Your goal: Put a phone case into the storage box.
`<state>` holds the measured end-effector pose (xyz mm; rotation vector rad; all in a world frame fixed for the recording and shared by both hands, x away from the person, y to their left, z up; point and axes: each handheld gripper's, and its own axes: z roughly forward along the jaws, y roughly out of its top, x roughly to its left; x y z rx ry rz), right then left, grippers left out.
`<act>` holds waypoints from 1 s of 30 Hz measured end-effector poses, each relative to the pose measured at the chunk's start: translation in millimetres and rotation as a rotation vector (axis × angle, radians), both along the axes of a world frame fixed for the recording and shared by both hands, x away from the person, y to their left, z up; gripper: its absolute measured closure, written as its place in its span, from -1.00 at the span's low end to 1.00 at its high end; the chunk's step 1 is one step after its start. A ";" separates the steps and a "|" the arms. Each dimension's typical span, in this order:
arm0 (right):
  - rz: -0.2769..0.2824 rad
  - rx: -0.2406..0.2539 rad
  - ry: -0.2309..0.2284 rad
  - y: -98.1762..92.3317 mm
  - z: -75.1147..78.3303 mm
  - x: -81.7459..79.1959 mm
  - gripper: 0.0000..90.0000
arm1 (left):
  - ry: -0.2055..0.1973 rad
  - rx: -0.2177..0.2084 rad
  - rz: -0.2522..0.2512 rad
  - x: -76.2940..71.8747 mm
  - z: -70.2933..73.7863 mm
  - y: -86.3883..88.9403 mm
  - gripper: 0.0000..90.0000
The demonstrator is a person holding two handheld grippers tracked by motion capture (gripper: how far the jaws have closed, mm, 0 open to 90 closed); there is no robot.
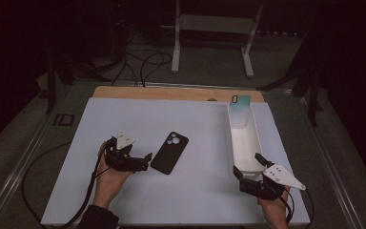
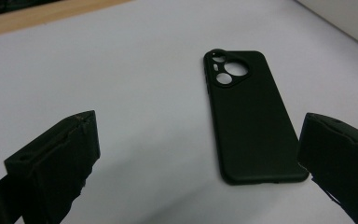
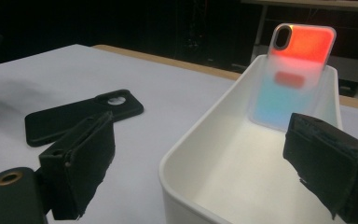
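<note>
A black phone case [image 1: 169, 152] lies flat on the white table top, camera holes toward the far side; it also shows in the left gripper view [image 2: 247, 116] and the right gripper view [image 3: 81, 116]. My left gripper [image 1: 148, 160] sits just left of it, open, nothing between its jaws [image 2: 200, 149]. A long white bin [image 1: 243, 138] stands at the right, with a translucent teal and orange phone case [image 1: 240, 109] leaning upright against its far wall [image 3: 293, 74]. My right gripper [image 1: 248, 170] hovers open at the bin's near end [image 3: 200, 163].
The white sheet [image 1: 124, 200] covers a wooden table whose far edge [image 1: 171, 93] shows. Cables trail from both grippers, one looping off the left side [image 1: 33, 176]. A white stand [image 1: 214, 33] and cables lie on the floor beyond.
</note>
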<state>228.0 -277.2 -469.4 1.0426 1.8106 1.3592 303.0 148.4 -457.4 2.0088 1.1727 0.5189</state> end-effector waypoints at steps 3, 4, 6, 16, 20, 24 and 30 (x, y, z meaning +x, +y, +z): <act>0.000 0.000 0.003 0.0 -0.3 0.1 -0.80 | 0.018 0.024 -0.006 5.1 -5.1 -6.5 -1.00; 0.001 0.000 0.004 0.0 -0.4 0.2 -0.80 | 0.026 0.025 -0.009 6.6 -6.4 -8.3 -1.00; 0.000 0.001 0.003 -0.1 -0.5 0.2 -0.80 | 0.040 0.020 -0.016 9.5 -8.8 -12.0 -1.00; -0.001 -0.001 0.004 0.0 -1.0 0.3 -0.80 | 0.098 0.025 -0.033 25.3 -20.6 -31.7 -1.00; -0.003 -0.002 0.004 -0.5 -0.9 0.3 -0.80 | 0.123 0.029 -0.041 30.3 -26.9 -40.3 -1.00; -0.003 -0.003 0.004 -0.5 -1.0 0.3 -0.80 | 0.152 0.028 -0.049 34.3 -33.6 -48.7 -0.99; -0.005 -0.004 0.005 -0.7 -1.2 0.4 -0.80 | 0.184 0.043 -0.077 37.7 -41.2 -63.0 -0.99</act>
